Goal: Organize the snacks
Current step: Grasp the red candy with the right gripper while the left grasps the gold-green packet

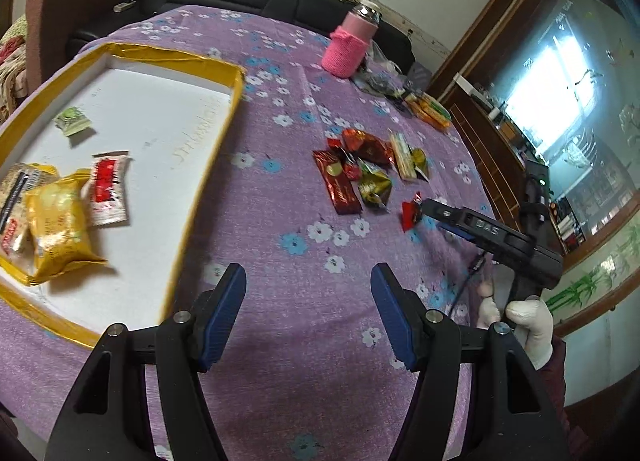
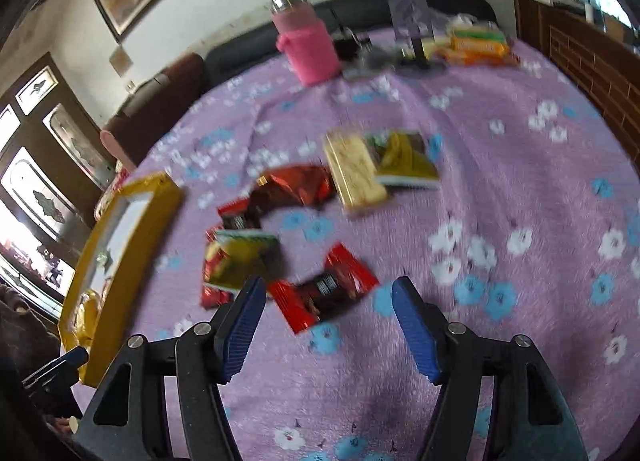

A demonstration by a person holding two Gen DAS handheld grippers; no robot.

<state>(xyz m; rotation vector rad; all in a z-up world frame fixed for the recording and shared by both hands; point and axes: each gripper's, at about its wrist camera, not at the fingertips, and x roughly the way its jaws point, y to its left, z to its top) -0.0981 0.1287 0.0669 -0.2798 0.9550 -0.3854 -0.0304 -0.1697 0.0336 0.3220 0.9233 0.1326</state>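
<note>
My left gripper [image 1: 308,277] and right gripper [image 2: 328,293] hang with jaws apart and empty over bare fuzzy purple floral cloth [image 1: 280,221], crinkly foil snacks [image 1: 360,173] scattered ahead, others inside the gold-rimmed white tray [image 1: 236,101] at left.

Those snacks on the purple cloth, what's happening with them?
A person is sorting snacks into the yellow-edged box, using a hand-held gripper in each hand. A few packets, like the yellow packet, already lie inside. The right hand-held gripper is open, just short of the small red packet on the cloth. The left hand-held gripper is open and empty. A pile of snacks still waits.
</note>
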